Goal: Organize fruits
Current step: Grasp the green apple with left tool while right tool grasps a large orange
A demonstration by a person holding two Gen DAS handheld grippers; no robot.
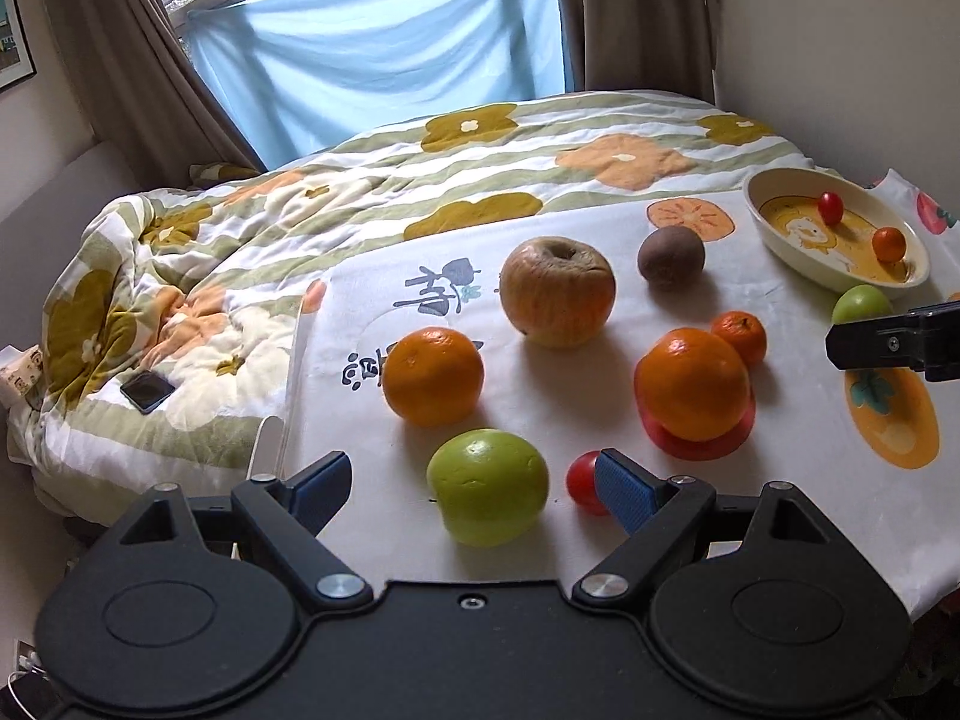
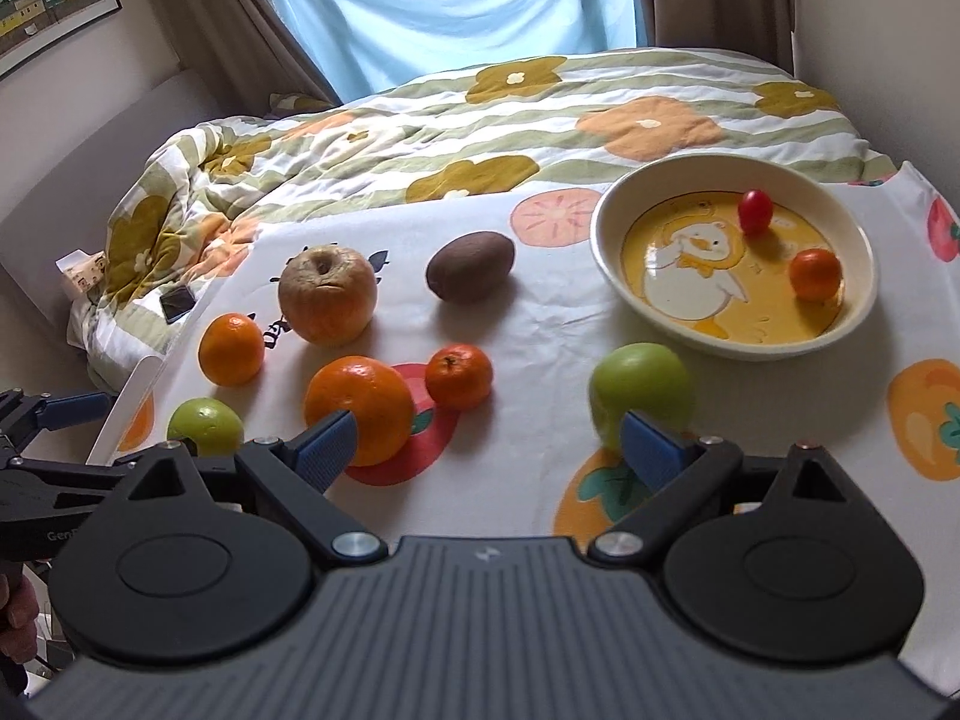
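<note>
While both tongs hang spread over the near edge of the table, nothing is pinched. Left gripper (image 1: pixel 474 483) stands w/ jaws wide on either side of a green apple (image 1: pixel 487 497), pads not touching it; a small red tomato (image 1: pixel 585 483) sits just beside its right pad. Right gripper (image 2: pixel 489 447) is wide apart too, bare cloth between its fingers, a 2nd green apple (image 2: pixel 641 393) behind the right finger and a big orange (image 2: pixel 359 411) behind the left one.

Fruit on the printed cloth (image 2: pixel 528 330): wrinkled yellow-red apple (image 2: pixel 327 294) far left, brown kiwi (image 2: pixel 471 267) mid-far, another orange (image 2: pixel 231 349) at left, small mandarin (image 2: pixel 459 376) just beside the big orange. Skins are smooth and glossy except the shrivelled apple.

Bowl (image 2: pixel 606 252), cream w/ a duck print, sits far right; inside it a red cherry tomato (image 2: pixel 755 212) and a small orange fruit (image 2: pixel 815 274), apart from each other.

Left table edge runs close to the left orange; beyond it a quilted bed (image 2: pixel 420 138) w/ a phone (image 2: pixel 177 303) on it. Open cloth lies mid-table between kiwi, mandarin and bowl, and near right past the bowl.
</note>
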